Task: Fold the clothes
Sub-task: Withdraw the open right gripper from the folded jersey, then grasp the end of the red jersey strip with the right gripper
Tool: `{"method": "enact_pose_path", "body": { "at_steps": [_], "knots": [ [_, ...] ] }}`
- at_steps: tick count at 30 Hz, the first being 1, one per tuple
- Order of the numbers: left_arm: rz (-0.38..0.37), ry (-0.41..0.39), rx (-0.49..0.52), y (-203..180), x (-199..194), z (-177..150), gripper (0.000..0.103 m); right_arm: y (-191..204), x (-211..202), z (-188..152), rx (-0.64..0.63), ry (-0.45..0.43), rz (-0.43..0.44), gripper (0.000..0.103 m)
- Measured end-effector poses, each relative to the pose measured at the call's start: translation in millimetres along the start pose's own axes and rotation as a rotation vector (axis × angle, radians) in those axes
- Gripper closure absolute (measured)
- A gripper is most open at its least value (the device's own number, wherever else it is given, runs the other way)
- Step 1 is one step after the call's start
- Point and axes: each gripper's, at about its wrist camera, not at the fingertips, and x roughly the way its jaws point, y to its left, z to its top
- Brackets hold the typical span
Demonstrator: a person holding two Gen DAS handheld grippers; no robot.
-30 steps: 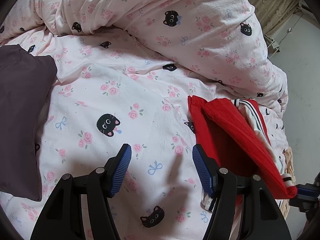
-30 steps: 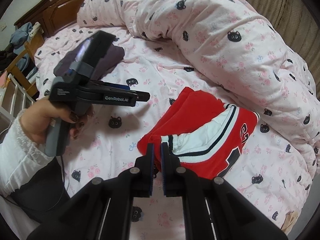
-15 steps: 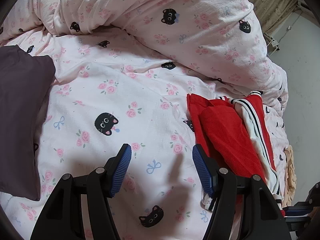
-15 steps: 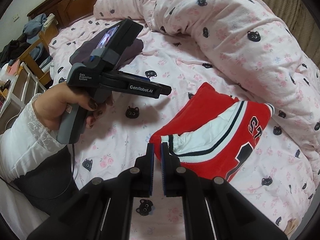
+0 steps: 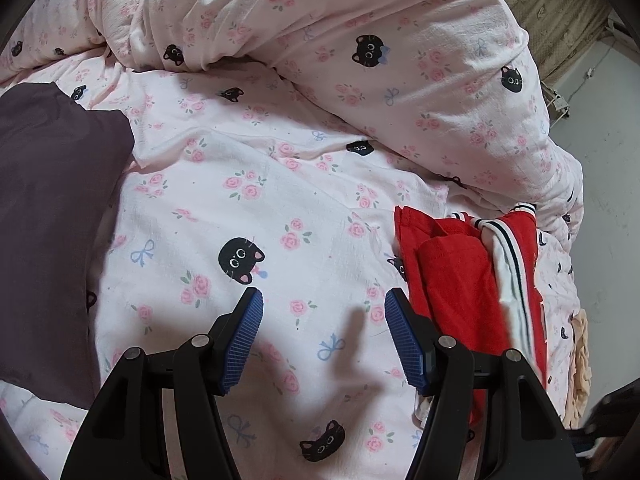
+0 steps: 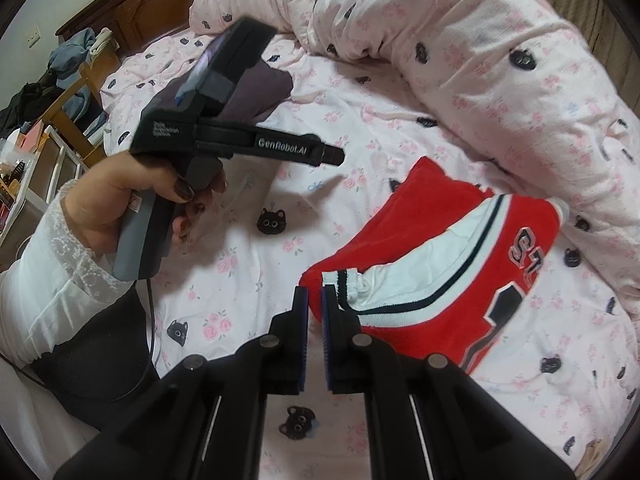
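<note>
Red jersey (image 6: 440,248) lay half-folded on the bed sheet (image 5: 280,208), at two o'clock from the left gripper (image 5: 323,334).
Soft, light, floppy knit, best pinched at the ribbed cuff; left jaws stood apart and empty, right gripper (image 6: 315,312) nearly together, apparently gripping nothing.

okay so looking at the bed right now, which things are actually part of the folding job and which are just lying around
Part of the job:
- red jersey, partly folded
- left tongs, open, nothing between them
- right tongs, shut at the jersey's edge
- dark purple garment, possibly

Just lying about:
- rolled cat-print duvet
- wooden headboard
- clothes heaped on a chair
</note>
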Motion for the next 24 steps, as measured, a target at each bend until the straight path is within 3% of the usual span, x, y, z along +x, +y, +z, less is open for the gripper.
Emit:
{"method": "enact_pose_path", "body": {
  "at_steps": [9, 11, 13, 16, 21, 24],
  "knots": [
    [-0.009, 0.004, -0.01, 3, -1, 1, 0.045, 4, 55, -2, -0.017, 0.141, 0.006, 0.093],
    [-0.011, 0.004, -0.017, 4, -1, 1, 0.045, -2, 43, 7, -0.004, 0.099, 0.026, 0.092],
    [-0.008, 0.007, -0.018, 4, -1, 1, 0.045, -12, 30, 19, 0.026, 0.043, 0.029, 0.075],
    [-0.002, 0.013, -0.007, 3, 0, -1, 0.045, -35, 14, 47, 0.093, -0.051, -0.045, 0.057],
    [-0.005, 0.016, -0.007, 4, -1, -2, 0.045, -60, 42, 86, 0.118, -0.036, -0.274, 0.056],
    [-0.009, 0.014, -0.013, 5, -2, -2, 0.045, -74, 77, 98, 0.121, 0.03, -0.31, 0.057]
  ]
}}
